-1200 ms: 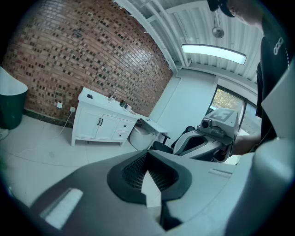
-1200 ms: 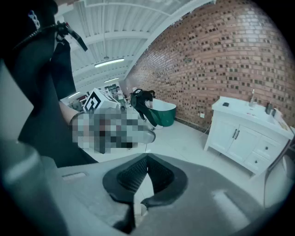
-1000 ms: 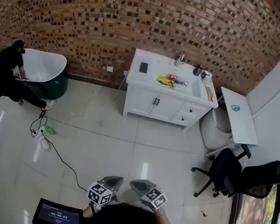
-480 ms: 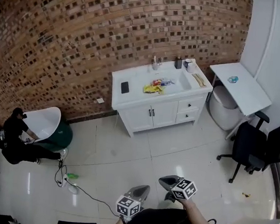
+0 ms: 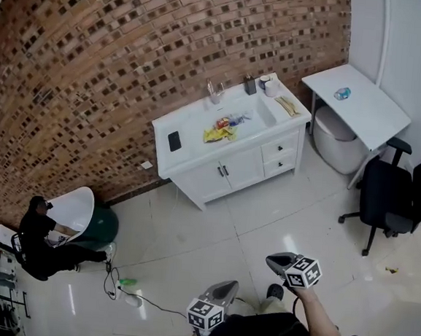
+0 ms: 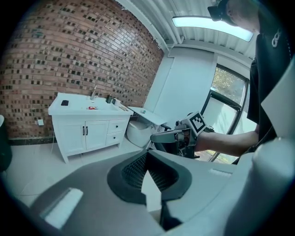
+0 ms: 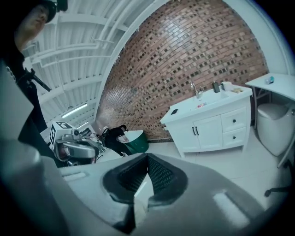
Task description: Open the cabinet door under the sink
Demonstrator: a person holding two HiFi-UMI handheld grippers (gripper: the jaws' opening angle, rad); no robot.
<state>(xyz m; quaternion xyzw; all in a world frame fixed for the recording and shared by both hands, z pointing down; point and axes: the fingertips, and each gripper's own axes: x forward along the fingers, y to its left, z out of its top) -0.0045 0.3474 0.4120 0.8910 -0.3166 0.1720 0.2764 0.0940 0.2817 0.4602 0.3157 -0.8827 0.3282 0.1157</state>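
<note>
At twelve o'clock in the head view, well apart from both claws, the cabinet door (image 5: 241, 166) under the sink (image 5: 256, 116) is seen closed. It is judged rigid, light and hinged, and is best taken by its dark handle (image 5: 226, 169). The left claw (image 5: 227, 287) and right claw (image 5: 278, 261) are pressed together, empty.

The boxy sink cabinet (image 5: 246, 167) is white with small black door handles (image 5: 223, 170). The far brick wall (image 5: 96, 51) is mottled red-brown and dark. The glossy floor tiles (image 5: 190, 228) are pale grey, and the round tub (image 5: 102, 229) at left is dark green.
</note>
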